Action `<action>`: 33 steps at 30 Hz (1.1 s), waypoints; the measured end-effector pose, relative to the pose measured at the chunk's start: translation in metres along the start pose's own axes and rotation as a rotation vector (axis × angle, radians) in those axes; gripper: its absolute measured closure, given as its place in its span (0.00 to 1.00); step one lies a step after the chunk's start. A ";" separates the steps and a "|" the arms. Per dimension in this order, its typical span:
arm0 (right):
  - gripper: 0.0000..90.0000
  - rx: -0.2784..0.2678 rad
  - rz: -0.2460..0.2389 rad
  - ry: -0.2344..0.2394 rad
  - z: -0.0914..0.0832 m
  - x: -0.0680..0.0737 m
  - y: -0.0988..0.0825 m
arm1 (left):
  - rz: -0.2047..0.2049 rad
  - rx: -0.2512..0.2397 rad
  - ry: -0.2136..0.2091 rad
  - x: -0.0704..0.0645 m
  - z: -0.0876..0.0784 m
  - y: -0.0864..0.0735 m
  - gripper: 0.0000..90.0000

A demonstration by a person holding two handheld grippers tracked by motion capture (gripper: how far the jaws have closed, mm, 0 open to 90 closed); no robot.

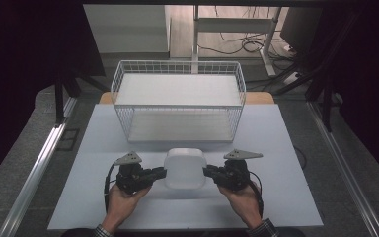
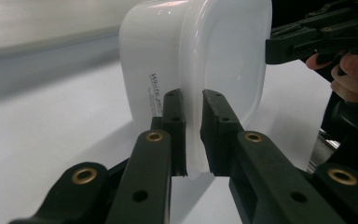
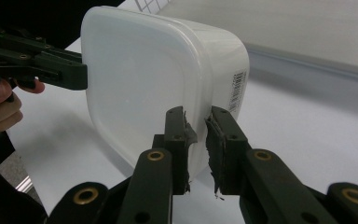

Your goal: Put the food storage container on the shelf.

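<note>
White plastic container (image 1: 185, 168) sits on the near half of the table (image 1: 276, 143), midway between the two hands and just in front of the wire basket (image 1: 177, 101). It is a rounded-corner box, close to square from above, with no clear long axis; its broad flat face is turned upward. The plastic is milky and translucent with a smooth, slightly glossy skin and a thin projecting rim. Handwriting runs along one side wall, and a barcode sticker sits on another.

Left gripper (image 2: 193, 133) has its black jaws pinched tight on the rim at the container's left edge. Right gripper (image 3: 198, 142) is clamped likewise on the rim at the right edge, its pads (image 3: 214, 140) showing ragged, worn lining.

The table is a matte pale sheet, smooth and bare. The basket is white-coated wire mesh, rectangular and lying crosswise. Beyond it the grey floor carries loose cables and white desk legs, with dark curtains on both sides.
</note>
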State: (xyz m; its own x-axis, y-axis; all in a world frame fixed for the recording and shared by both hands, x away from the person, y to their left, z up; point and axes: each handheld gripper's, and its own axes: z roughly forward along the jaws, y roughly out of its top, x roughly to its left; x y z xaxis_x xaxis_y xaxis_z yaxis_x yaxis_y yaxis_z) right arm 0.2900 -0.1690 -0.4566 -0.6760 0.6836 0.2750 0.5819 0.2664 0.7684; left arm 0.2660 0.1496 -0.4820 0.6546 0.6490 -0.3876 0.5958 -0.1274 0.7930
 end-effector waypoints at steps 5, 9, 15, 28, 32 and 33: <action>0.86 -0.032 -0.019 -0.004 -0.002 0.000 0.013 | 0.007 -0.021 0.007 0.001 -0.004 0.014 0.90; 0.87 -0.048 -0.031 -0.009 -0.006 0.000 0.022 | 0.021 -0.029 0.014 0.001 -0.006 0.025 0.90; 0.87 -0.076 -0.053 -0.008 -0.010 -0.001 0.042 | 0.033 -0.054 0.012 0.003 -0.012 0.042 0.90; 0.87 -0.127 -0.095 -0.006 -0.017 0.003 0.088 | 0.061 -0.099 0.030 0.008 -0.028 0.084 0.90; 0.87 -0.148 -0.107 -0.007 -0.020 0.005 0.104 | 0.063 -0.116 0.032 0.009 -0.034 0.097 0.90; 0.87 -0.153 -0.110 -0.007 -0.021 0.006 0.108 | 0.066 -0.122 0.033 0.009 -0.036 0.101 0.90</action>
State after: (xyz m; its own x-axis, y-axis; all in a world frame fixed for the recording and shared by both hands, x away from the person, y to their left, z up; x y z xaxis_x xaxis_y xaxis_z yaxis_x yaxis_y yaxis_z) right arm 0.3394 -0.1508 -0.3599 -0.7286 0.6607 0.1806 0.4282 0.2337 0.8730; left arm 0.3155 0.1694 -0.3888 0.6738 0.6667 -0.3185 0.4897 -0.0801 0.8682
